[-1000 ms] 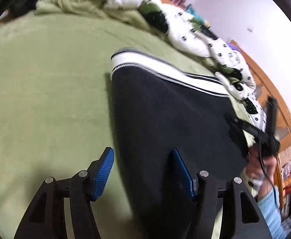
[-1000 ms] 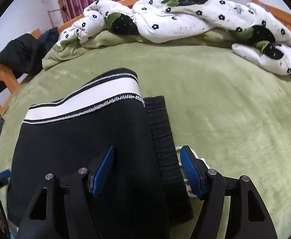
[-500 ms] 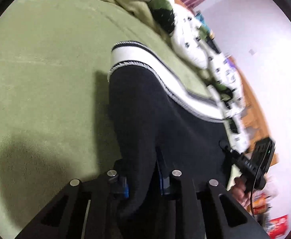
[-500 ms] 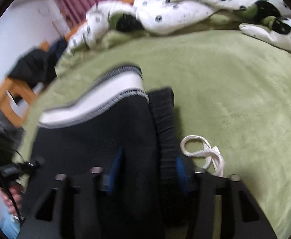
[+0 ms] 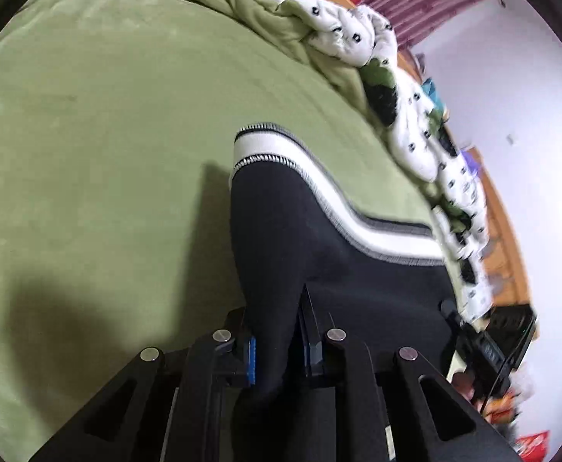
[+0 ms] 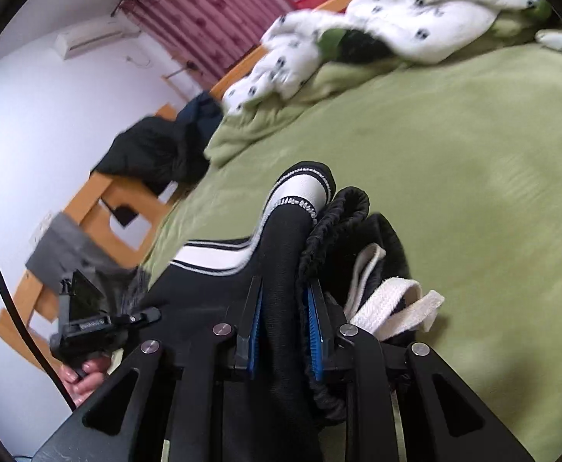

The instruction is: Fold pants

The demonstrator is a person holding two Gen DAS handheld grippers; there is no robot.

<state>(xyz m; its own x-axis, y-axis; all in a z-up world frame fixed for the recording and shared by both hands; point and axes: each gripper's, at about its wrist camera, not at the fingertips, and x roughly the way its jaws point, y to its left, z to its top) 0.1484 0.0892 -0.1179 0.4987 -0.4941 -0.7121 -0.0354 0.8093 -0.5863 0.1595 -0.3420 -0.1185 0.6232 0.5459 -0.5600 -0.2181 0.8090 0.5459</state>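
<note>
Now clamped: left gripper, blue pads drawn narrow on a pinched ridge of black fabric at one edge of the pants. Likewise clamped: right gripper, blue pads pressed from both sides on a bunched fold of the same pants, gathered black waistband just beside the right pad. Jaws of both just brought together, cloth between them in each case.

Outward from the left gripper: black pants rising from the jaws as a draped sheet, white cuff band with dark and stitched edging curving across the far end, lifted off the green bedspread along the near edge, shadow cast on the spread to the left. Seen at the lower right of that view: the right gripper's black body with a hand below it.

Outward from the right gripper: white drawstring looped beside the right finger, lying over black cloth and touching the green bedspread. At the lower left, the left gripper's black body, fingers curled under it.

Farther off: white quilt with black flower print heaped at the bed's far side, dark jacket over a wooden frame, striped maroon curtain, air conditioner on the wall.
</note>
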